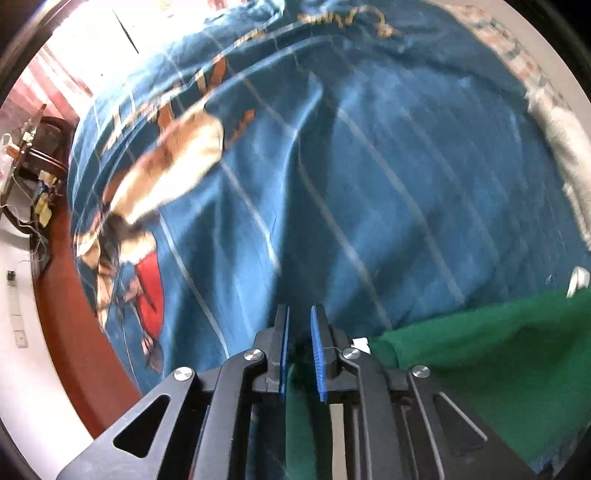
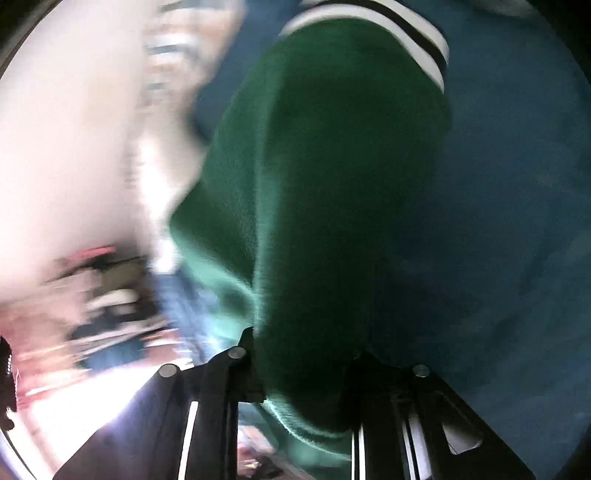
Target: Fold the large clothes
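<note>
The left gripper [image 1: 300, 325] is almost closed, its blue pads [image 1: 318, 354] pinching a bit of the green garment [image 1: 498, 354]. The rest of that cloth spreads out to the gripper's right on the blue bedspread [image 1: 388, 177] of the bed.

The right gripper [image 2: 306, 354] grips a thick bunch of the same green garment [image 2: 332, 184]. The cloth reaches away ahead of it to a white and black striped band [image 2: 424, 40]. This picture is blurry.

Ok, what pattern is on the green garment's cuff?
White with a black stripe, on the cuff of the green garment; clearest in the right wrist view.
</note>
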The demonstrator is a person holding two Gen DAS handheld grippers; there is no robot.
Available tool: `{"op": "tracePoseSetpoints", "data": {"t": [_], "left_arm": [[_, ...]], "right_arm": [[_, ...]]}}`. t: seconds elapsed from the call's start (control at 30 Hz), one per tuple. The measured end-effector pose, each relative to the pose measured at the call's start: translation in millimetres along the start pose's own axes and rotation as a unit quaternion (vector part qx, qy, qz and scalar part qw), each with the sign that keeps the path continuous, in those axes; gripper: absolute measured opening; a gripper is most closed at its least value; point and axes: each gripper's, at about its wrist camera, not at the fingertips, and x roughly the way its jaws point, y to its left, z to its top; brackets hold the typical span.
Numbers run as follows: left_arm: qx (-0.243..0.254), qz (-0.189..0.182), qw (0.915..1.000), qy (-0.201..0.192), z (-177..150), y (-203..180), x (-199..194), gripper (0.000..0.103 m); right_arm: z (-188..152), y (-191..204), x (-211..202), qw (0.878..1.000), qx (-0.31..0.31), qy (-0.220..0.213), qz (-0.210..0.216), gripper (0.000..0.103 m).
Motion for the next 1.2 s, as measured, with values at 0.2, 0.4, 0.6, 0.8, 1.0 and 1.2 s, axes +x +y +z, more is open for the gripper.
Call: {"op": "tracePoseSetpoints", "data": {"t": [0.2, 0.4, 0.6, 0.8, 1.0, 1.2], "left_arm": [[-0.050, -0.045, 0.9974, -0.025, -36, 35, -45, 0.071], [-0.048, -0.042, 0.9974, 0.034, -106, 16, -8, 0.074], [-0.010, 0.013, 0.9998, 0.006, -109, -34, 11, 0.005], [-0.011, -0.010, 0.9997, -0.020, -64, -21, 1, 0.004], [0.039, -0.002, 0.9991, -0.019, -30, -33, 15, 0.004], [0.048, 0.003, 0.9984, -0.028, -44, -29, 6, 0.004]], "right_arm": [[3, -40, 2, 0.997, -0.034, 0.040, -0.061, 0.079], [-25, -23, -25, 0.983, -0.137, 0.039, -0.112, 0.079], [-33, 3, -55, 0.963, -0.220, 0.031, -0.150, 0.079], [-25, 50, -63, 0.957, -0.250, -0.003, -0.149, 0.079], [2, 138, -40, 0.922, -0.350, -0.014, -0.166, 0.085], [56, 211, 52, 0.880, -0.440, 0.014, -0.179, 0.087]]}}
